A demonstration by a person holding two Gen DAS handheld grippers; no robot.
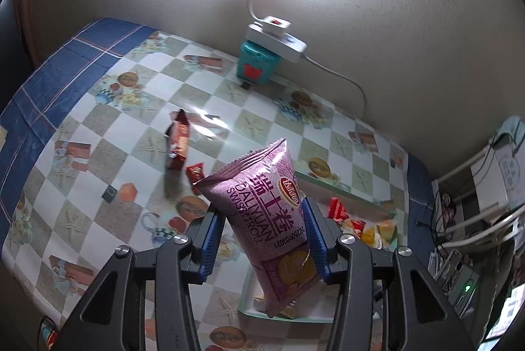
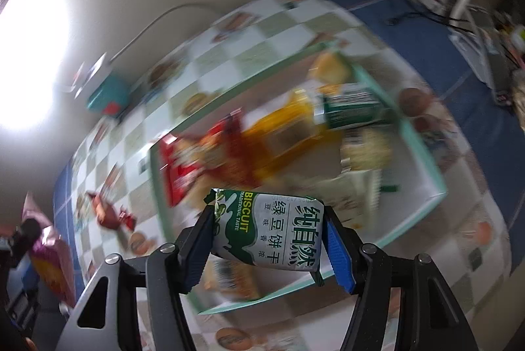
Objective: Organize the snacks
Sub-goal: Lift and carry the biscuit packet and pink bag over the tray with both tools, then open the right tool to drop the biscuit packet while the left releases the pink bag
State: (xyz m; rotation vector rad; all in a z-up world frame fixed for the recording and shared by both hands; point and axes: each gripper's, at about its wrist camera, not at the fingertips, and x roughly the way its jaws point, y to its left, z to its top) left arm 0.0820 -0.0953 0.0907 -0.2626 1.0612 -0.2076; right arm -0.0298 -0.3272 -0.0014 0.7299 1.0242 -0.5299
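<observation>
My left gripper (image 1: 266,239) pinches a purple plastic Swiss-roll packet (image 1: 266,219), held tilted above the near corner of the shallow mint-green tray (image 2: 423,150). My right gripper (image 2: 267,239) clamps a green-and-white biscuit packet (image 2: 267,232) over that tray's near edge. Inside lie red (image 2: 183,167), orange (image 2: 288,127) and green wrappers (image 2: 351,108), blurred. Out on the checked tablecloth (image 1: 98,127) rest a brown-red bar wrapper (image 1: 178,141) and a small red candy (image 1: 196,172), with a teal box (image 1: 257,63) under a white power strip (image 1: 277,37) by the wall

Purple roll packet (image 1: 269,219), green-white biscuit packet (image 2: 267,232)
</observation>
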